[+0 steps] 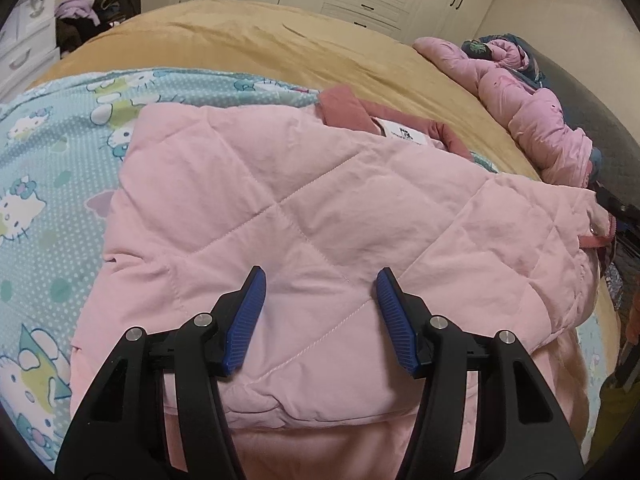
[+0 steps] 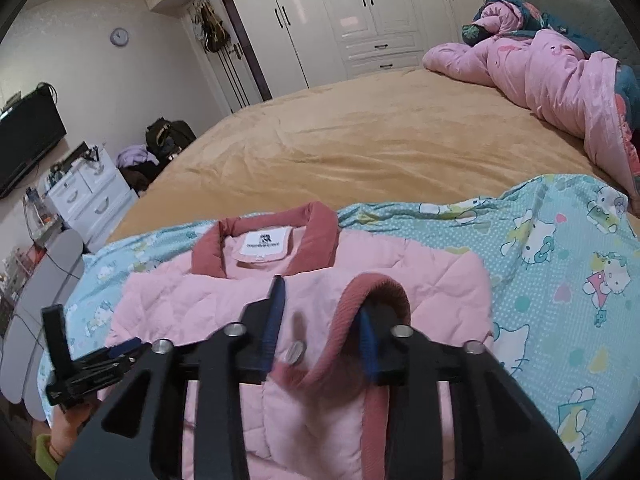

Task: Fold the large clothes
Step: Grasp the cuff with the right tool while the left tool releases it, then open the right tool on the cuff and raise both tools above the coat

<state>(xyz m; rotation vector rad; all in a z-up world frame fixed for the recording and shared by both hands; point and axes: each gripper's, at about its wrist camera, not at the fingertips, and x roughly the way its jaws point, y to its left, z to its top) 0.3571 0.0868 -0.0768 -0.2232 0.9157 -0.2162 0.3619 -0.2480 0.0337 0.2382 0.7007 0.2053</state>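
Folding jacket (image 1: pixel 304 200) on bed (image 2: pixel 360 136): your left gripper (image 1: pixel 320 316) hovering half-open, empty; right gripper (image 2: pixel 320 328) part-open around cuff (image 2: pixel 372 312). Next: cross sleeve inward.

Bedroom. Glossy white built-in wardrobe (image 2: pixel 360 20) with black handles along far wall. Round lilac wall clock (image 2: pixel 119 36) on pale left wall. Black flat television (image 2: pixel 28 136) above white drawer chest (image 2: pixel 94 196). Dark bags heaped on floor (image 2: pixel 168 136) past bed's far left corner. Tan bedspread (image 2: pixel 360 140) covers bed; grey padded headboard (image 2: pixel 600 20) at right edge. Light dim, warm.
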